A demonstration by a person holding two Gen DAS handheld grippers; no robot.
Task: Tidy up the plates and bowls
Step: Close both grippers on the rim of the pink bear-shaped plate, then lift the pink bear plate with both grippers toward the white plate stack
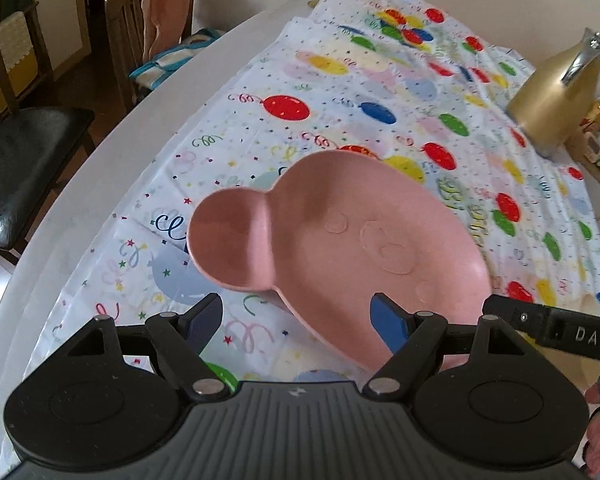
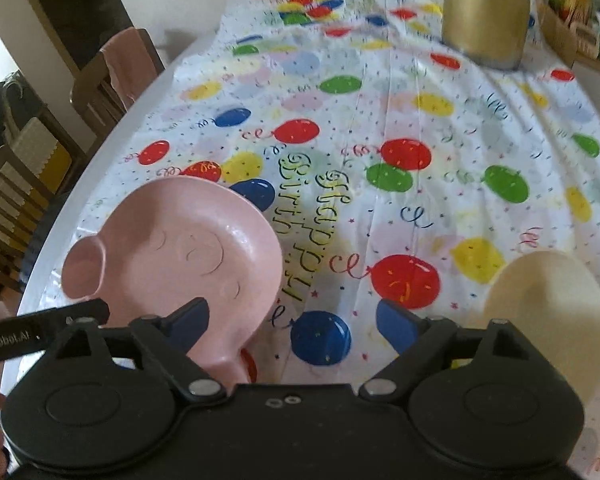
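Pink plate point(image 1: 340, 240), pig-face shaped with a round ear lobe and raised face outlines, lies flat on the balloon-print tablecloth point(image 1: 340, 92) covering the desk point(image 1: 112, 148). Left hand-held gripper point(image 1: 296, 320): jaws spread wide, nothing between them; its right blue pad point(image 1: 388, 320) overlaps the plate's near rim in view, contact cannot be told; its left pad point(image 1: 204, 316) hangs over bare cloth just beside the ear lobe. In the left wrist view the ear lobe points left toward the desk edge, the main dish runs right. Right hand-held gripper point(image 2: 292, 320): jaws also wide apart, holding nothing, positioned over cloth above a blue balloon print. Its left pad point(image 2: 192, 316) sits in front of the pink plate's near right edge; touching or apart not resolvable. A black bar of the left unit enters the right wrist view at lower left, across the plate's near side. Cream bowl point(image 2: 548, 304), somewhat blurred, rests on the cloth to the right of the right hand-held gripper, just beside its right pad point(image 2: 396, 324), well apart from the pink plate. "Happy Birthday" lettering runs between plate and red balloon prints. Farther out: gold jug point(image 1: 552, 96) with a silver handle stands upright at the far right of the cloth. Beyond the desk's left edge: wooden chairs point(image 1: 128, 32), one with pink fabric point(image 1: 164, 4) draped over its back, and a black seat point(image 1: 24, 160).
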